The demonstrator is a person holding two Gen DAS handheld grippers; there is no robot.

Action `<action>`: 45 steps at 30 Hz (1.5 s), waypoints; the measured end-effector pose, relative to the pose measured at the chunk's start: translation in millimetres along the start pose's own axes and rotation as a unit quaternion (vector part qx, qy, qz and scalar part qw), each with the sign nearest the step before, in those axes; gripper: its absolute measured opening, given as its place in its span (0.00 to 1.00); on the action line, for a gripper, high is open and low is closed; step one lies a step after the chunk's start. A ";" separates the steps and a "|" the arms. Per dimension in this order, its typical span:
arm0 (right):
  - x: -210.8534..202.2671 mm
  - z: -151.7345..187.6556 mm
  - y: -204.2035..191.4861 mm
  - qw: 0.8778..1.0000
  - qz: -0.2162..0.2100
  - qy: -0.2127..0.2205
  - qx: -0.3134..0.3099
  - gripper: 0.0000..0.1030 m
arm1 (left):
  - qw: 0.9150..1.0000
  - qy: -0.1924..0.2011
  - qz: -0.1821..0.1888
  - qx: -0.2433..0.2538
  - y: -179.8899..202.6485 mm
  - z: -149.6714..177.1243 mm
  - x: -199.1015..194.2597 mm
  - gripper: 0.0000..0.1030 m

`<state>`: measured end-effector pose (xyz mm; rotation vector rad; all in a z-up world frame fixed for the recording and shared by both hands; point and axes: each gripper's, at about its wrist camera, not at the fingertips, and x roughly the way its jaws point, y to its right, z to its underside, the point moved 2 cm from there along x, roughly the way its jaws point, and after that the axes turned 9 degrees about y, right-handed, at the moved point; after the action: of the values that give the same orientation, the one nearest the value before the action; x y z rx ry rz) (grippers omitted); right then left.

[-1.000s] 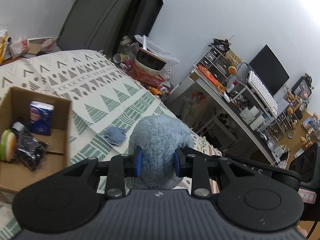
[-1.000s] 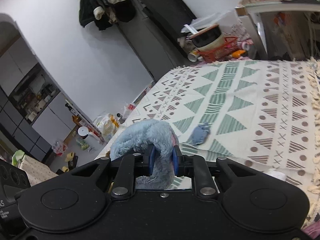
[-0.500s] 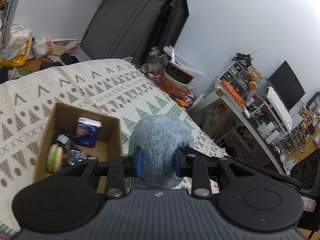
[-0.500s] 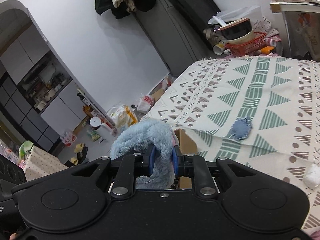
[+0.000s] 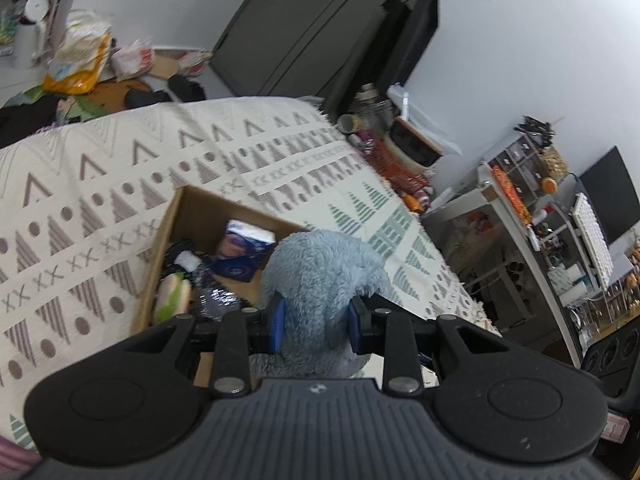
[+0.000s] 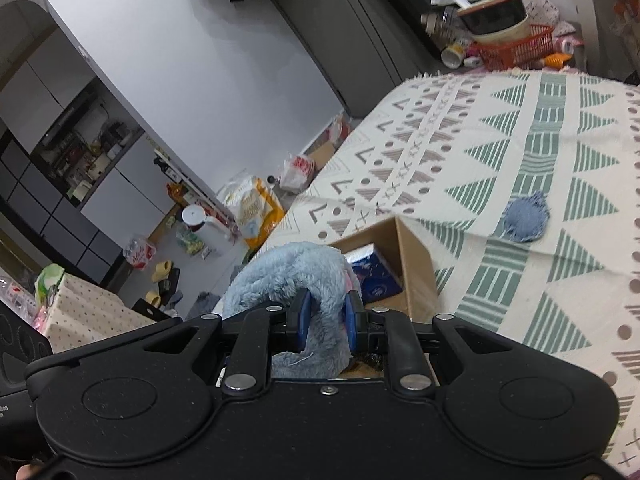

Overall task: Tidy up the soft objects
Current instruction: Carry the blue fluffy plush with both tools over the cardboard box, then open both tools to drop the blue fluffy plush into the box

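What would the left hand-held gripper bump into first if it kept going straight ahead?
Probably the open brown cardboard box just beyond the fluffy blue plush toy that the left hand-held gripper holds; depth is unclear.

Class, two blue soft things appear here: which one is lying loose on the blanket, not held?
The small denim-blue round pad, flat on the patterned blanket beyond the box. The fluffy plush is clamped by both grippers.

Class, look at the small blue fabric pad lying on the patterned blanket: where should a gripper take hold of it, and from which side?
Grip the blue fabric pad at its frayed edge, coming from above with the jaws straddling the rim. It lies flat on the blanket, so pinching a fold of the limp edge probably works best.
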<state>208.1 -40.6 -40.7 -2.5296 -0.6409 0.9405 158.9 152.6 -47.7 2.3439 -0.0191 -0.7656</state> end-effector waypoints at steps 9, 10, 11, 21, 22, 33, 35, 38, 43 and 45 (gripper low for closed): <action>16.7 8.2 -5.2 1.000 0.011 -0.025 0.014 0.18 | 0.999 -0.016 -0.027 -0.020 -17.5 -2.4 5.1 0.30; 17.5 8.2 -5.7 1.000 0.011 -0.026 0.015 0.18 | 0.999 -0.018 -0.028 -0.022 -18.7 -3.7 5.6 0.30; 18.0 8.2 -6.0 0.999 0.012 -0.026 0.016 0.18 | 0.999 -0.021 -0.029 -0.026 -20.2 -5.2 7.0 0.30; 26.3 9.2 -6.3 0.999 0.004 -0.031 0.038 0.20 | 0.996 -0.044 -0.068 -0.044 -34.0 -2.5 19.3 0.34; 27.0 10.7 -6.1 0.999 0.002 -0.032 0.041 0.21 | 0.995 -0.048 -0.071 -0.047 -36.0 -1.1 21.3 0.34; 12.1 15.6 -4.5 0.999 0.024 -0.033 0.034 0.29 | 0.994 -0.042 -0.096 -0.017 -29.6 0.2 13.1 0.57; 7.6 11.5 -3.2 0.998 0.027 -0.033 0.035 0.33 | 0.994 -0.035 -0.099 -0.002 -22.2 -3.0 8.0 0.64; -4.0 1.9 -2.4 0.999 0.029 -0.024 0.029 0.50 | 0.994 -0.021 -0.104 0.017 -12.4 -8.3 -1.1 0.74; -28.5 -15.5 -1.4 0.999 0.051 0.003 0.000 0.69 | 0.991 -0.001 -0.115 0.062 9.3 -11.6 -13.5 0.79; -39.7 -22.0 -0.9 0.998 0.056 0.015 -0.008 0.75 | 0.990 -0.002 -0.115 0.081 19.8 -10.6 -15.7 0.81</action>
<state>196.1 -64.8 -4.2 -2.6129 -0.5042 0.9352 155.1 146.7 -21.3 2.5284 0.1981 -0.9092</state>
